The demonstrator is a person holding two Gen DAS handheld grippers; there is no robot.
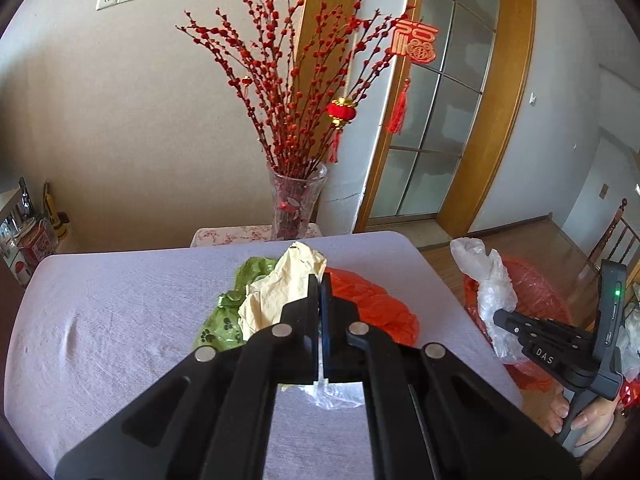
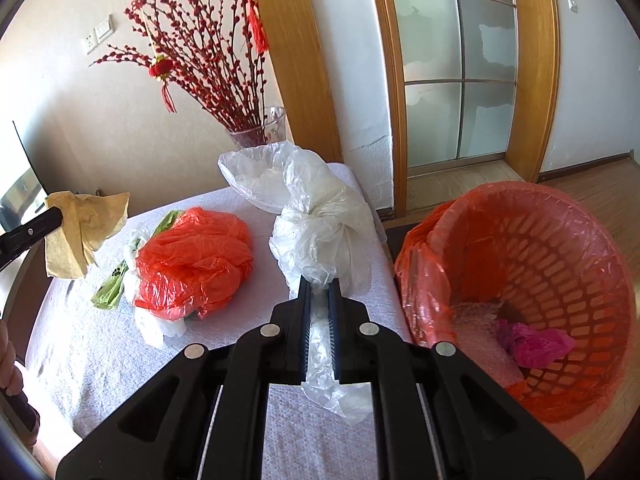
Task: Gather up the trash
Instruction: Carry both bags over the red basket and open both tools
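White letters "DAS" stand on the black body of the right gripper (image 1: 505, 317), seen at the right edge of the left wrist view. A red cut-out hanging ornament with a tassel (image 1: 414, 41) forms a stylised Chinese character among the red berry branches; its reading is unclear. Print on the red tin (image 1: 37, 245) at far left is too small to read.

Crumpled yellow paper (image 1: 280, 292) lifted, clear bag (image 2: 320, 216) pinched (bunched), orange bag (image 2: 192, 260) on table
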